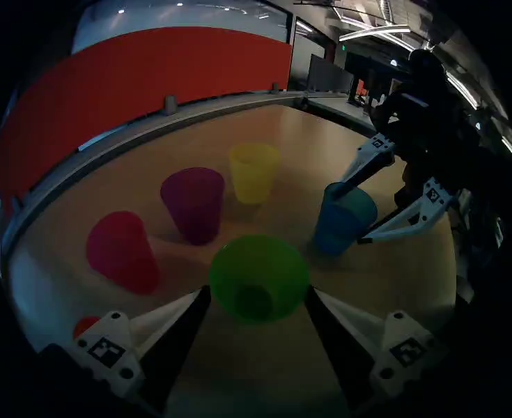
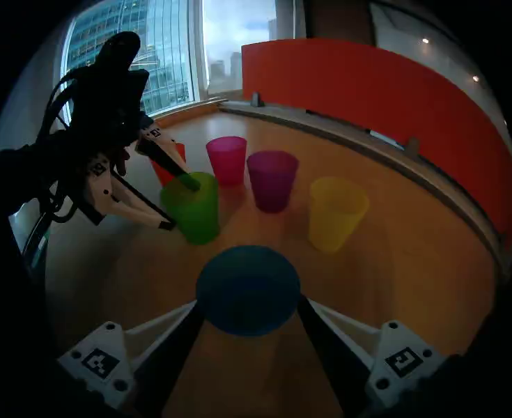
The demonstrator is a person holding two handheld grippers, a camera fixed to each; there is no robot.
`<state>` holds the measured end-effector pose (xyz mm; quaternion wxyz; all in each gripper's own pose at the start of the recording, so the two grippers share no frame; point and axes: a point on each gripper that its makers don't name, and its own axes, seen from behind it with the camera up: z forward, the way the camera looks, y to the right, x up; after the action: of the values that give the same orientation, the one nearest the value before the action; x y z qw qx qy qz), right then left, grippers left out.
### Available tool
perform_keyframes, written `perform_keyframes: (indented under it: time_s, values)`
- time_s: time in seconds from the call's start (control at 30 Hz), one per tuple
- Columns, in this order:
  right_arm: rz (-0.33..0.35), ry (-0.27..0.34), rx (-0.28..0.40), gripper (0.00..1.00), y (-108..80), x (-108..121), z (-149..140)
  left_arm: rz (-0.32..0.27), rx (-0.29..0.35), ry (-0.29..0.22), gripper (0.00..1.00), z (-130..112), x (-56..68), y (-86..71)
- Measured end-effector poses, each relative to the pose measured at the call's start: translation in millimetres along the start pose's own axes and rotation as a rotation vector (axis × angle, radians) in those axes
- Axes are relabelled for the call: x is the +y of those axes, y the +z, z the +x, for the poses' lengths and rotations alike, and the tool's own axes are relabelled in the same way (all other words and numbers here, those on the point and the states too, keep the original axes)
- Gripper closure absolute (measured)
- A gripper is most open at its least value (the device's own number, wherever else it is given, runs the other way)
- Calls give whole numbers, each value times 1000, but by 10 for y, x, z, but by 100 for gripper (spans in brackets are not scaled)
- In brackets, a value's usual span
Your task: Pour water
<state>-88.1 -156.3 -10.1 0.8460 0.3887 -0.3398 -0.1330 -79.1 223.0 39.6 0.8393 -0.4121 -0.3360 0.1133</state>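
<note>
- Left gripper view: the left gripper (image 1: 257,292) clamps the green cup (image 1: 259,277), a finger pressed to each side; whether there is water inside, I cannot tell.
- The right gripper (image 2: 249,304) squeezes the blue cup (image 2: 247,287) the same way; its contents are unclear too.
- The yellow cup (image 2: 336,212), purple cup (image 2: 272,180) and pink cup (image 2: 226,159) stand upright in a row, apart; the orange cup (image 2: 179,153) peeks out behind the green one.
- Bare table (image 2: 409,279) lies between the held cups and the row; a red partition (image 2: 395,90) bounds the far edge.
- Count: six cups, two grippers.
</note>
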Motion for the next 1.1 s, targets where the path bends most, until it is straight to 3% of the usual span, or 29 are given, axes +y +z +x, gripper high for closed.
perform_keyframes:
  time_s: [0.63, 0.93, 1.1]
  values:
    - [0, -6, 6, 0, 46, -17, 56, 14, 13, -24, 12, 88, -35, 91]
    - [1, -3, 10, 0, 65, -17, 59, 17, 9, -21, 12, 86, -39, 92]
    - [11, 0, 17, 9, 69, -47, 68, 16, 8, -23, 12, 80, -43, 86]
